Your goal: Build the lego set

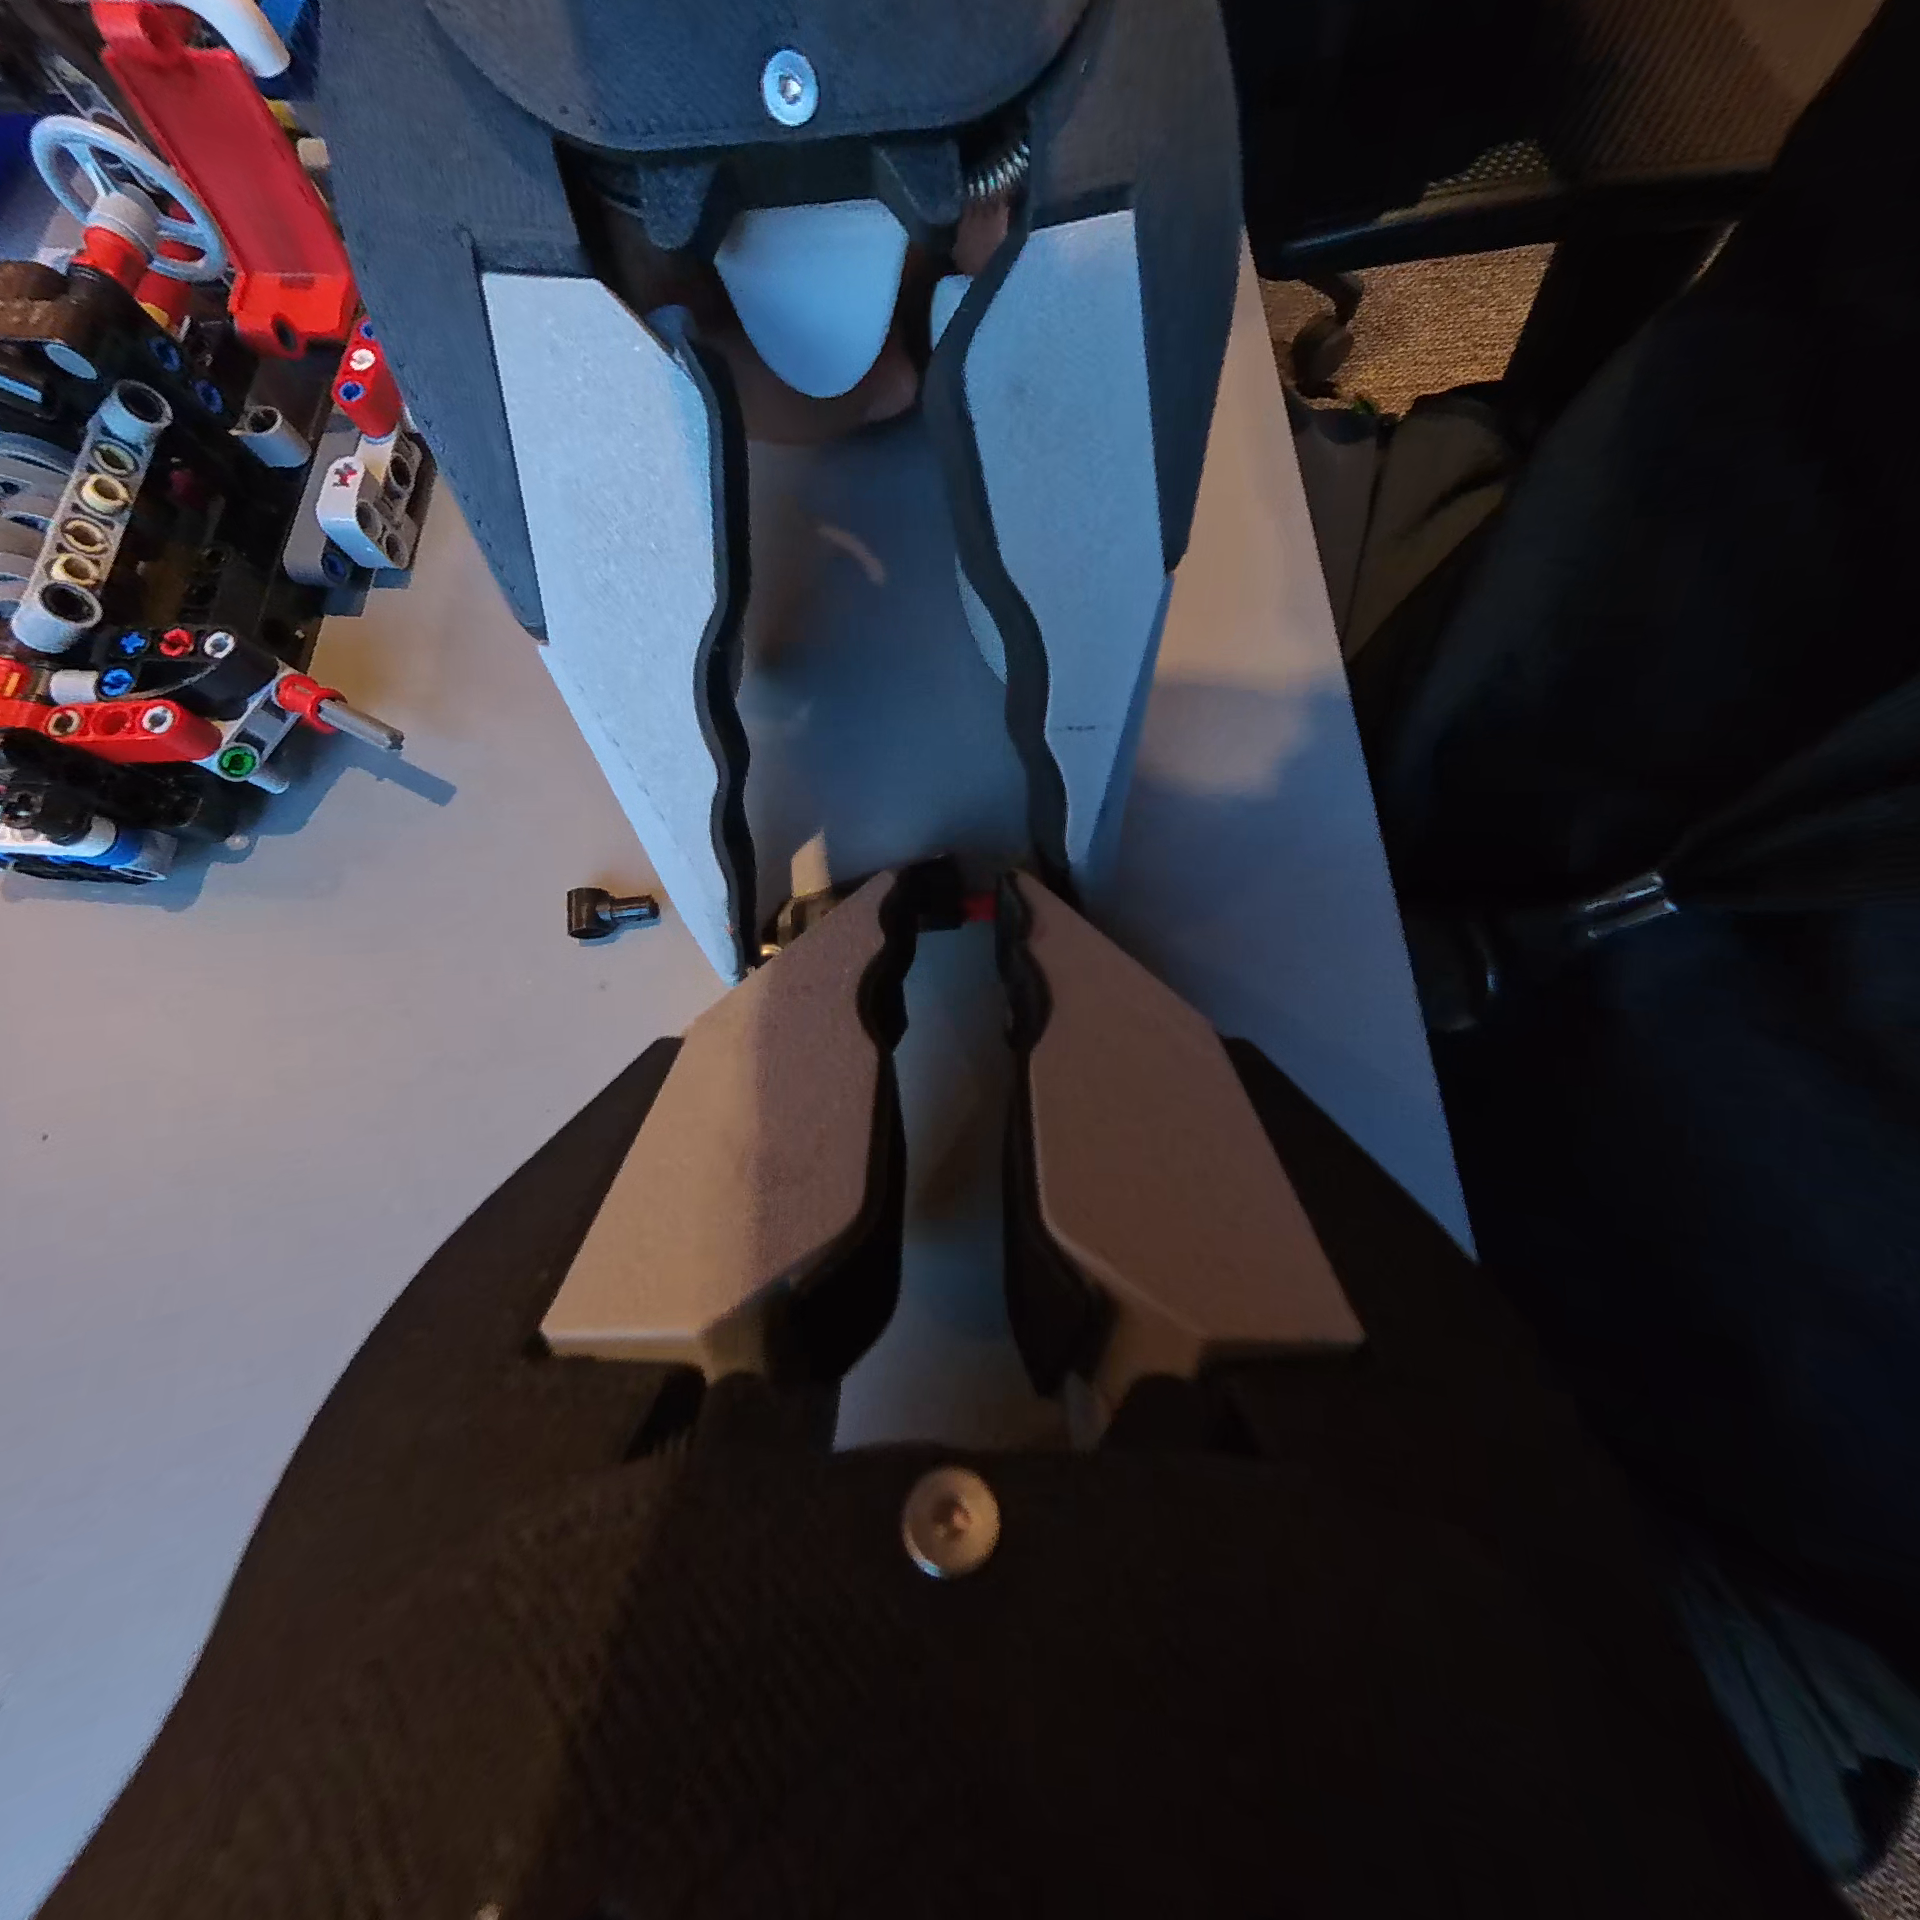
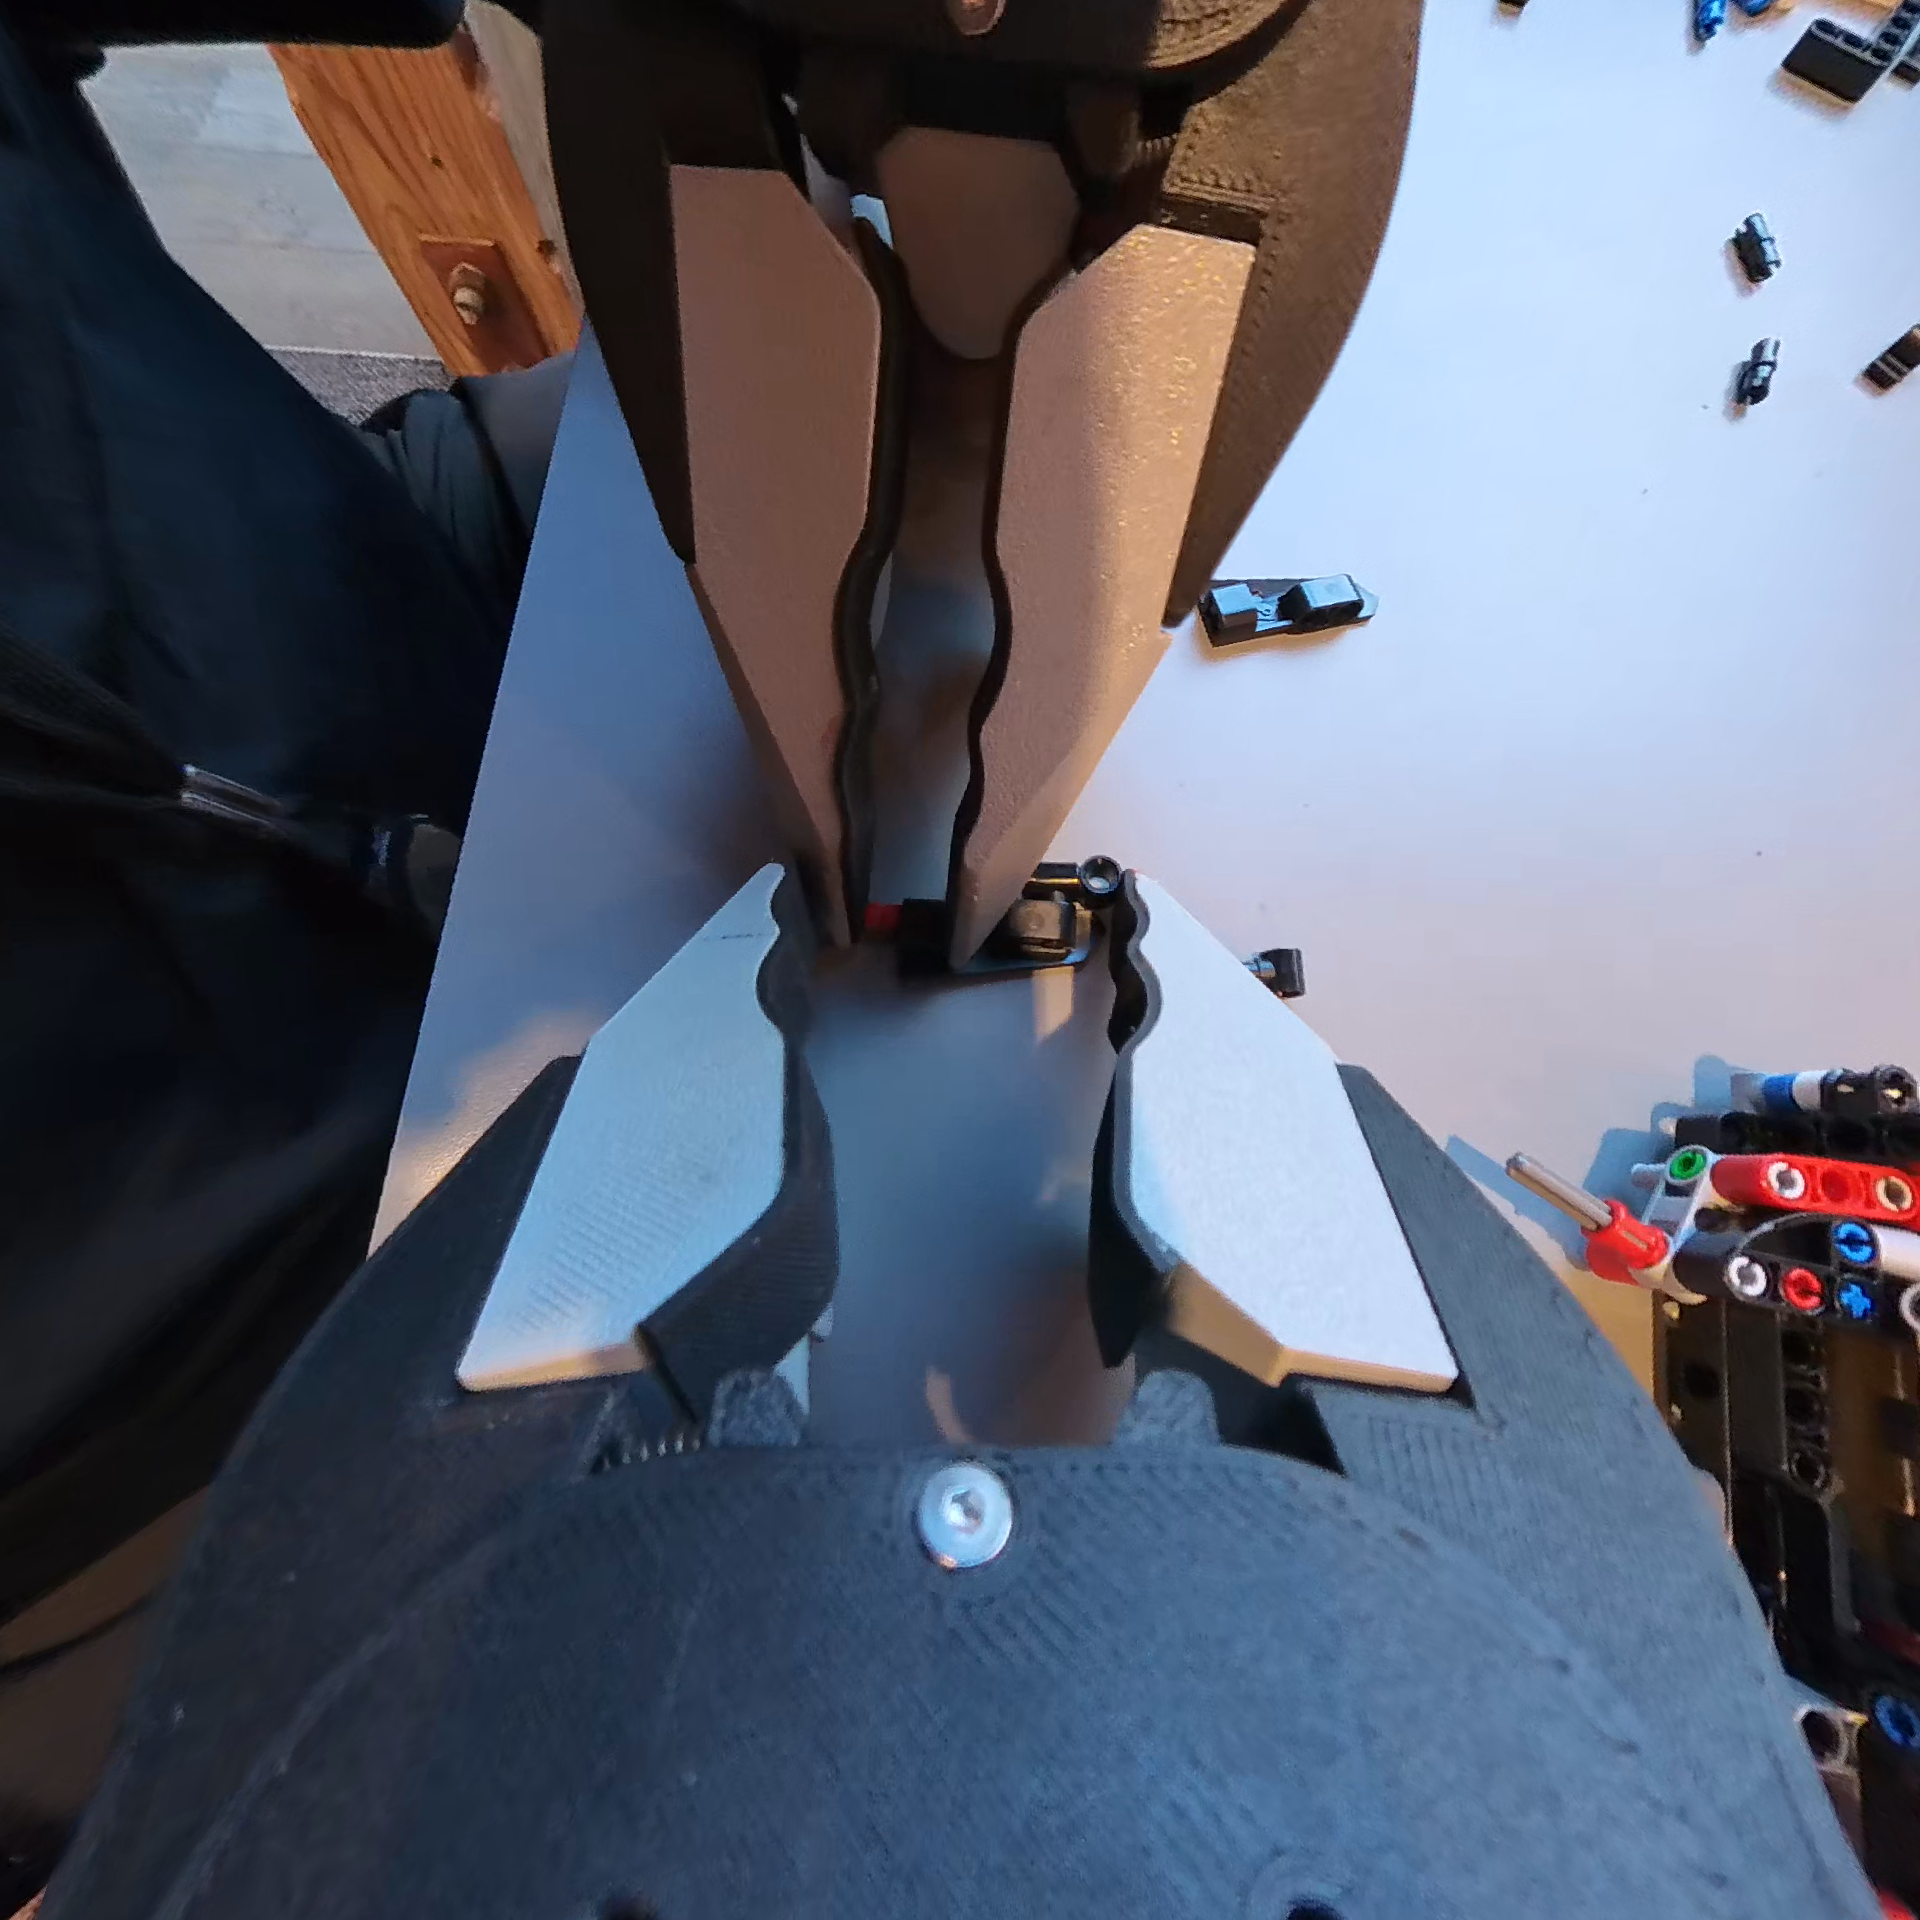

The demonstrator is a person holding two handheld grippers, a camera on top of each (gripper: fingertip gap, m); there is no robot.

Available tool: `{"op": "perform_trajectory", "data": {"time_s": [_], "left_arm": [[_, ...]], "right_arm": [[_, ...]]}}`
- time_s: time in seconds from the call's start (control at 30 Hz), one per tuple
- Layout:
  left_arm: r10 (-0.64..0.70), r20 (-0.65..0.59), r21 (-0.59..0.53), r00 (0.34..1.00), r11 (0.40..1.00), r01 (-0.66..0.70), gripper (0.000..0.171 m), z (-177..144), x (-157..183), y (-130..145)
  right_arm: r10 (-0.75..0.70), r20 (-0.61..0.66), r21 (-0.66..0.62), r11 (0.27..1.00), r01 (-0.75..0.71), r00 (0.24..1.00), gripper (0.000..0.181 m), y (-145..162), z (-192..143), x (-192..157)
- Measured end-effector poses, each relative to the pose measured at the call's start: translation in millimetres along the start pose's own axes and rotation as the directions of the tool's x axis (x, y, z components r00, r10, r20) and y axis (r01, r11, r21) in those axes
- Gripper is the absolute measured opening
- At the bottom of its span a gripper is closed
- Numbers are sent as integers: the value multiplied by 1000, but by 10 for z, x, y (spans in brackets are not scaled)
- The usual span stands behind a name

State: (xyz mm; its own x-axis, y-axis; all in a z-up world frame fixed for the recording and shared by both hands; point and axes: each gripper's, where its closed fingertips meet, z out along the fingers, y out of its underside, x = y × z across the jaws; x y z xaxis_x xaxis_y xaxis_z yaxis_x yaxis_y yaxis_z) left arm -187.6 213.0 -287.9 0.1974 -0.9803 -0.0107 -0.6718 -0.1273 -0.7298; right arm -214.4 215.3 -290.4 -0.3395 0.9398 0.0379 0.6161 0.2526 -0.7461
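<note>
My left gripper (image 1: 951, 902) is shut on a small black piece with a red pin (image 1: 940, 902), held just above the table near its edge. The piece also shows in the right wrist view (image 2: 920, 925), between the left gripper's fingers (image 2: 1049, 623). My right gripper (image 2: 956, 891) faces the left one tip to tip, and its open jaws stand either side of the piece. A black and grey part (image 2: 1044, 920) sits next to the held piece; I cannot tell whether they are joined. The half-built model (image 1: 156, 520) stands to the side and also shows in the right wrist view (image 2: 1808, 1299).
A loose black pin connector (image 1: 608, 912) lies on the white table (image 1: 260, 1143). A black beam (image 2: 1288, 603) and small black connectors (image 2: 1756, 249) lie farther out. The table edge (image 2: 488, 727) runs beside both grippers, with dark clothing and a wooden leg (image 2: 436, 208) beyond it. The tips of both grippers are at nearly the same place.
</note>
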Motion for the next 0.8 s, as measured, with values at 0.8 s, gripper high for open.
{"op": "perform_trajectory", "data": {"time_s": [0.8], "left_arm": [[-5,-23,1,1000,1000,5,12,-6,8,4]], "right_arm": [[-20,18,-4,1000,20,1000,52,-8,13,-9]]}}
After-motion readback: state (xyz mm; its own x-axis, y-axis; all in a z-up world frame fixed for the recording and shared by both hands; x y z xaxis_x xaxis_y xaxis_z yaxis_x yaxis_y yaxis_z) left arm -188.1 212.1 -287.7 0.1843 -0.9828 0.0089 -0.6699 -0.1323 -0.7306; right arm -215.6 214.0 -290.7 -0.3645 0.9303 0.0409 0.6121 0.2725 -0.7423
